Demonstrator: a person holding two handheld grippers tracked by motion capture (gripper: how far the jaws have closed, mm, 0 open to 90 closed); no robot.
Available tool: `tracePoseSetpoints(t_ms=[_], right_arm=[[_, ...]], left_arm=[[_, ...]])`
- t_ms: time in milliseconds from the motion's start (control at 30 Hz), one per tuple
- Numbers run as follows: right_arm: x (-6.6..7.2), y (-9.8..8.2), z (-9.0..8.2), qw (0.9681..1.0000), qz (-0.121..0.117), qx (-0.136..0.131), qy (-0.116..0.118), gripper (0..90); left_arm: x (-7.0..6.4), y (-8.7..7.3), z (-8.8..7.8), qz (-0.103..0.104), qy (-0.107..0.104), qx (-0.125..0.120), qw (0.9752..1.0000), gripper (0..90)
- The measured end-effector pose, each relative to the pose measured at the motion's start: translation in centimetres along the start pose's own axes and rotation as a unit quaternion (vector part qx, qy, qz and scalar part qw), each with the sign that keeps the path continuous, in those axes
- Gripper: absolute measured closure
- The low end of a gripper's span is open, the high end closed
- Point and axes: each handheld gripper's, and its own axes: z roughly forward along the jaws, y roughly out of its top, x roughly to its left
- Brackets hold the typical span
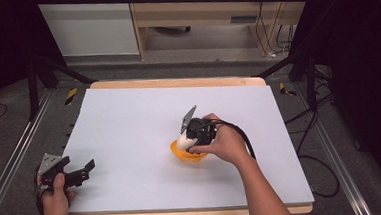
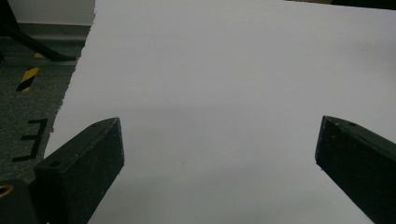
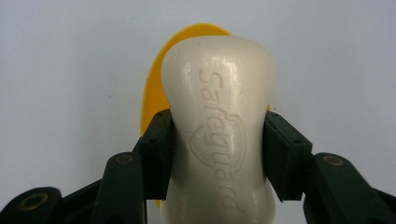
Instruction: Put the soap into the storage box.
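A cream-white bar of soap (image 3: pixel 219 126), stamped with a brand name, sits between the jaws of my right gripper (image 3: pixel 217 149), which is shut on it with both pads pressing its sides. Behind the bar lies an orange-yellow dish (image 3: pixel 154 84). In the high view my right gripper (image 1: pixel 189 137) holds the soap (image 1: pixel 183 142) just over the orange dish (image 1: pixel 189 153) near the middle of the white sheet. My left gripper (image 1: pixel 84 171) rests at the sheet's front left edge, jaws wide apart. In the left gripper view the left gripper (image 2: pixel 219 149) stands open over bare white sheet.
The white sheet (image 1: pixel 129 126) covers a wooden table (image 1: pixel 177 82). Grey carpet, metal rails and black stand legs flank both sides. Cables (image 1: pixel 310 130) trail on the floor to the right. Wooden furniture stands beyond the far edge.
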Motion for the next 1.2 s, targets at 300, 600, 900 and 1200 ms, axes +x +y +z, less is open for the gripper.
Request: tracePoseSetpoints(t_ms=[300, 600, 900, 1200], right_arm=[[-0.2, 0.0, 1.1, 0.9999, 0.016, 0.006, -0.002, 47.6], [-0.6, -1.2, -0.4, 0.9974, 0.061, -0.037, -0.003, 33.5], [-1.0, -4.7, -2.3, 0.9820, 0.139, -0.115, -0.056, 21.3], [-1.4, -8.3, -3.3, 0.9676, 0.193, -0.143, -0.077, 11.4]], left_arm=[[0.0, 0.0, 0.0, 0.001, 0.000, 0.000, 1.0000, 0.8], [0.0, 0.0, 0.0, 0.000, 0.000, 0.000, 1.0000, 0.8], [0.0, 0.0, 0.0, 0.004, 0.001, 0.003, 1.0000, 0.7], [-0.1, 0.0, 0.1, 0.007, 0.001, 0.005, 1.0000, 0.8]])
